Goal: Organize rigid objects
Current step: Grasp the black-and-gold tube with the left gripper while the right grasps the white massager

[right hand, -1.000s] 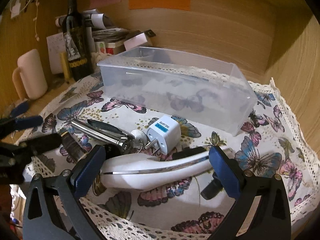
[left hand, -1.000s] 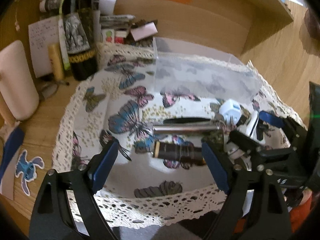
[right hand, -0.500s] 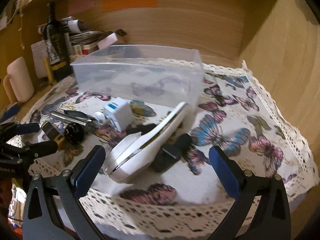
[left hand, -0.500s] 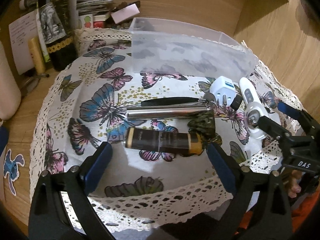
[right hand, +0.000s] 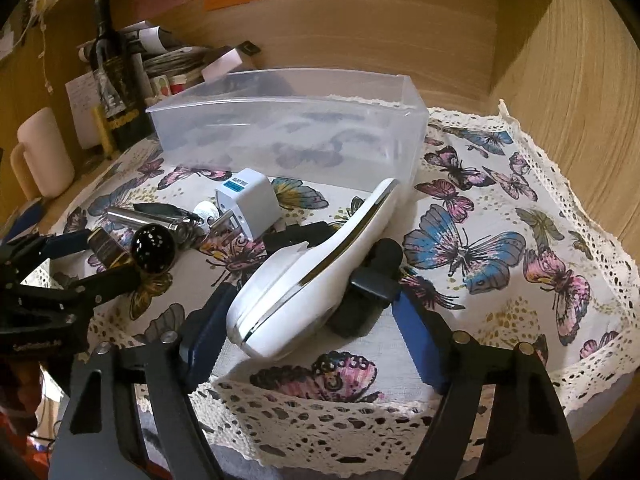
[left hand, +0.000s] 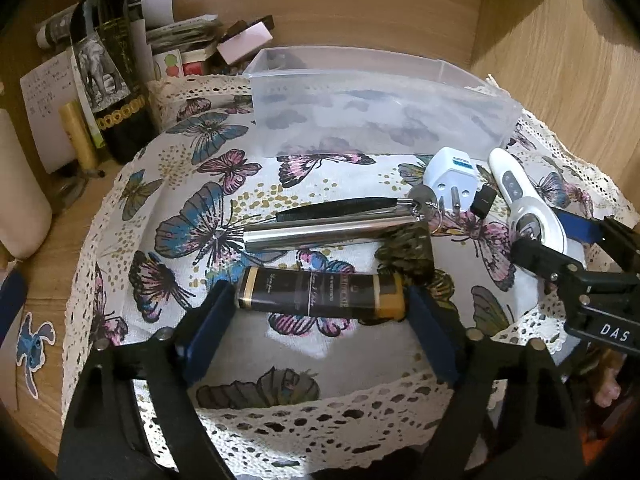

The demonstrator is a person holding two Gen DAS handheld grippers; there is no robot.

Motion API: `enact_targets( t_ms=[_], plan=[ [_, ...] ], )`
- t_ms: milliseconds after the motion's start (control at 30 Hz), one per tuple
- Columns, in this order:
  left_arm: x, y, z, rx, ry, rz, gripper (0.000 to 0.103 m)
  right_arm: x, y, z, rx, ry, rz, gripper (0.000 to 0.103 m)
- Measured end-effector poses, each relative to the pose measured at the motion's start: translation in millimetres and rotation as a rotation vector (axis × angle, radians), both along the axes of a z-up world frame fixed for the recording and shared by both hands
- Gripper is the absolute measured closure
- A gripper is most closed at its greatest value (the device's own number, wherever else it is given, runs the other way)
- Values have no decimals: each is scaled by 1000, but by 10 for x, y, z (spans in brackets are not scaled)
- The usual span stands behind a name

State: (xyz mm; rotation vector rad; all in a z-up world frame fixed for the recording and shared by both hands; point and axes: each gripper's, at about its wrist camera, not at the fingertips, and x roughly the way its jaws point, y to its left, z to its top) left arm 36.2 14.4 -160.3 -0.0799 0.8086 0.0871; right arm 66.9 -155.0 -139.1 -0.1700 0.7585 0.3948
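My left gripper (left hand: pixel 320 316) is open, its blue pads on either side of a dark brown tube with gold ends (left hand: pixel 320 294) that lies on the butterfly cloth. Behind the tube lie a steel cylinder with a black strip (left hand: pixel 332 226), a key ring, a white plug adapter (left hand: pixel 450 176) and a small black block (left hand: pixel 484 200). My right gripper (right hand: pixel 306 330) is open around the thick end of a white handheld device (right hand: pixel 304 276), which rests on a black part (right hand: pixel 368 292). An empty clear plastic bin (right hand: pixel 288 136) stands behind; it also shows in the left wrist view (left hand: pixel 380 112).
A wine bottle (left hand: pixel 108 68), papers and small boxes stand at the back left, with a cream mug (right hand: pixel 42 156) beside them. Wooden walls close the back and right. The lace cloth edge (left hand: pixel 320 416) hangs over the front.
Both grippers moved forward. The left pads now flank the brown tube's ends; the right pads now flank the white device. Both jaws look narrower than before.
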Motion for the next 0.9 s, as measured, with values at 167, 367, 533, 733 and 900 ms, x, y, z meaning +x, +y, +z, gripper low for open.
enact_targets(
  t_ms=[167, 367, 533, 733, 900],
  plan=[
    [-29, 26, 1, -17, -10, -1, 22, -43, -154, 18, -4, 0, -16, 34],
    [-36, 9, -2, -10, -12, 1, 22, -55, -467, 154, 16, -33, -97, 35],
    [-40, 5, 0, -10, -15, 4, 22, -95, -478, 258, 6, -75, -86, 35],
    [-53, -10, 3, -6, -14, 8, 22, -90, -326, 121, 2, -24, -17, 58],
    [-67, -18, -2, 6, -12, 1, 22, -33, -313, 21, 35, 21, -12, 60]
  ],
)
